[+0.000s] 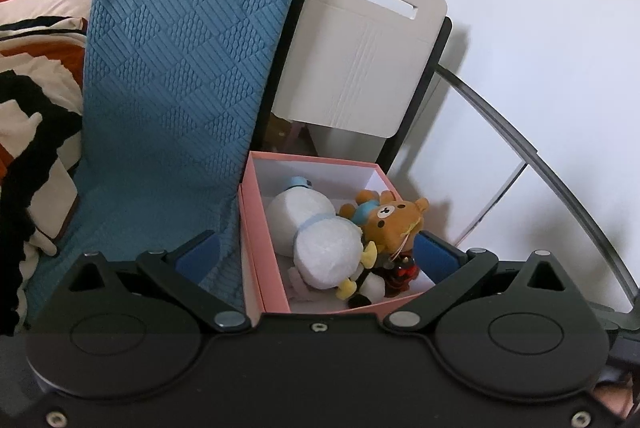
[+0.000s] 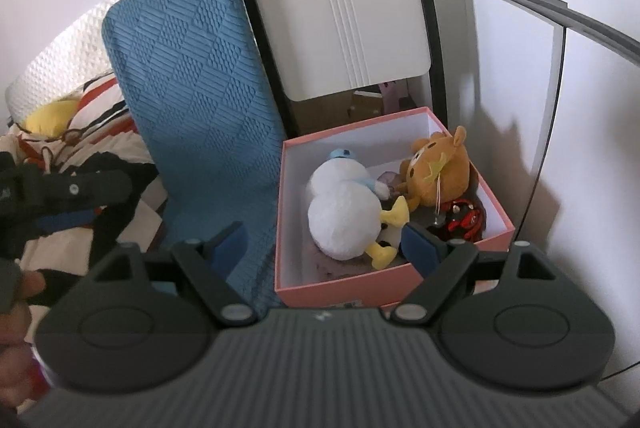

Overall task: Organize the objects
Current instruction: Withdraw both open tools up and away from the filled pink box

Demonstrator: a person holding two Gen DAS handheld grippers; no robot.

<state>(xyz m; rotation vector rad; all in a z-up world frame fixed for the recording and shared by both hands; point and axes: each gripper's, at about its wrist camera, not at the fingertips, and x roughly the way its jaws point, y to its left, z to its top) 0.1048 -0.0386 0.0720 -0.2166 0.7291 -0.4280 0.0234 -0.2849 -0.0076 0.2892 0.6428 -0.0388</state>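
A pink box [image 1: 250,228] with white inside stands beside a blue cushion; it also shows in the right wrist view [image 2: 340,290]. Inside lie a white duck plush [image 1: 316,228] [image 2: 340,208], a brown bear plush [image 1: 394,220] [image 2: 440,172] and a red-black toy [image 1: 402,270] [image 2: 464,222]. My left gripper [image 1: 318,254] is open and empty, its blue pads either side of the box's near end. My right gripper [image 2: 328,242] is open and empty above the box's near edge. The left gripper also shows at the left edge of the right wrist view [image 2: 76,200].
A blue textured cushion [image 1: 180,88] [image 2: 200,88] leans left of the box. A white slotted chair back [image 1: 360,44] [image 2: 340,8] with black frame stands behind. A striped blanket [image 1: 28,108] and yellow plush [image 2: 50,118] lie left. White wall [image 1: 540,28] on the right.
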